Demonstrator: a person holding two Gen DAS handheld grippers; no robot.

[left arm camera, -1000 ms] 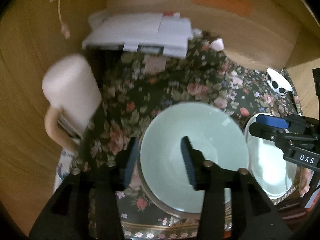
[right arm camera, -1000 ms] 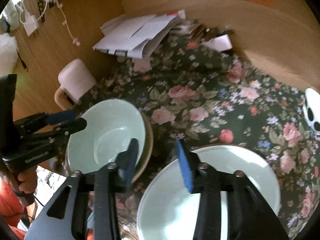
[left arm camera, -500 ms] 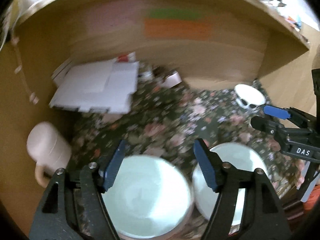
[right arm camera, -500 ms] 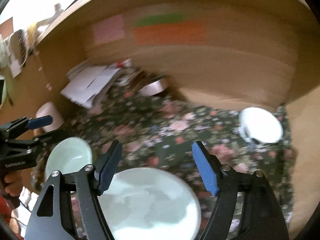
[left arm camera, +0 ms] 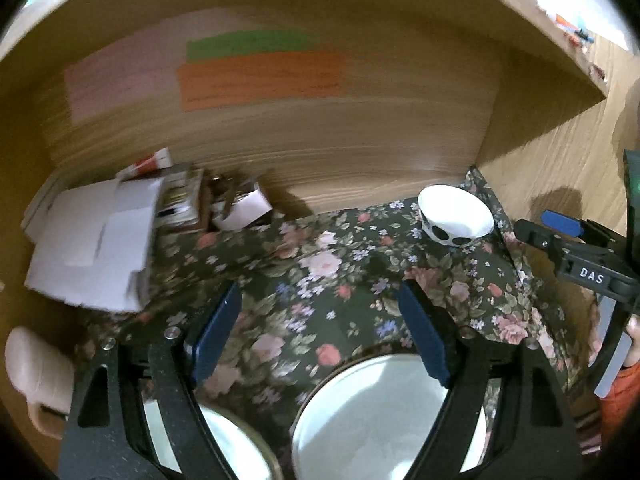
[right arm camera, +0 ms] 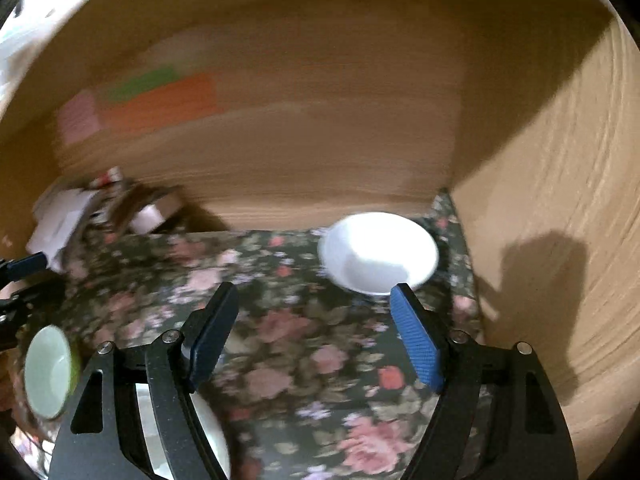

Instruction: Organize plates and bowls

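A small white bowl with dark spots [left arm camera: 456,218] stands at the back right corner of the floral cloth; it also shows in the right wrist view [right arm camera: 378,258]. A pale plate [left arm camera: 376,420] lies near the front, and a pale green bowl [left arm camera: 224,440] sits to its left; the bowl shows in the right wrist view [right arm camera: 50,372], the plate [right arm camera: 208,436] beside it. My left gripper [left arm camera: 320,332] is open and empty above the cloth. My right gripper [right arm camera: 314,332] is open and empty, a little short of the white bowl, and shows in the left wrist view [left arm camera: 560,226].
A floral cloth [left arm camera: 340,272] covers the surface inside a wooden alcove. White papers and small boxes [left arm camera: 96,248] are piled at the back left. A pink mug [left arm camera: 36,372] lies at the left. A wooden wall [right arm camera: 560,240] stands close on the right.
Both grippers have opened wide and pulled up and back from the green bowl and the plate. The right gripper has swung right toward the white bowl.
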